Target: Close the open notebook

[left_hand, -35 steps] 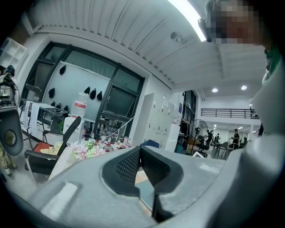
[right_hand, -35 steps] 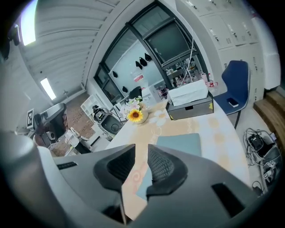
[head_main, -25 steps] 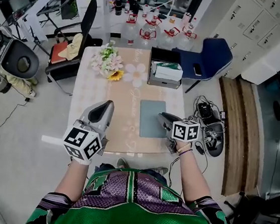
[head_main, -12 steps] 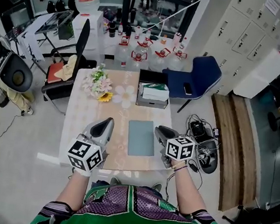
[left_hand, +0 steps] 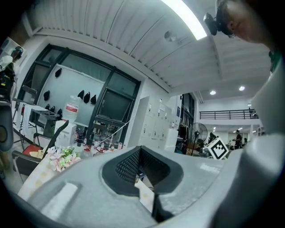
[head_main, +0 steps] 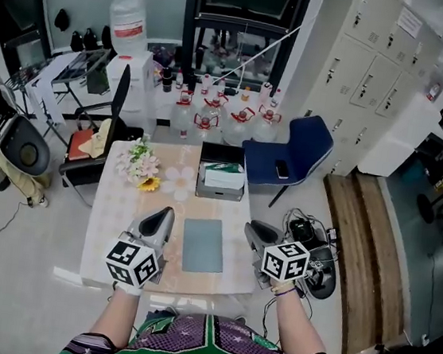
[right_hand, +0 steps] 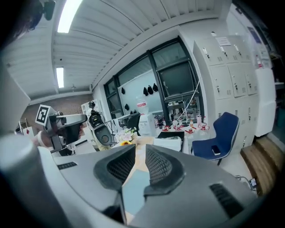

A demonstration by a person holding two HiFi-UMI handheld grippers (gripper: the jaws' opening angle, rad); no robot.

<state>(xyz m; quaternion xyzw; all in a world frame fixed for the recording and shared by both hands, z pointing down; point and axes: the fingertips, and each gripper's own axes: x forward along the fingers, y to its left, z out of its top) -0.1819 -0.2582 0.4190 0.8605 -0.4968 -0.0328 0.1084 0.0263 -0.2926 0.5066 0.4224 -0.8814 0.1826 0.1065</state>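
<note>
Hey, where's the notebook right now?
In the head view, the notebook lies flat on the table, between the left gripper and the right gripper, nearer the person than the black box.

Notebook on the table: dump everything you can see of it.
The notebook is a thin grey-blue rectangle with a plain matte cover. It is closed and lies flat on the table, near its front edge, long side running away from the person. Nothing rests on it. The left gripper and right gripper flank it without touching.
</note>
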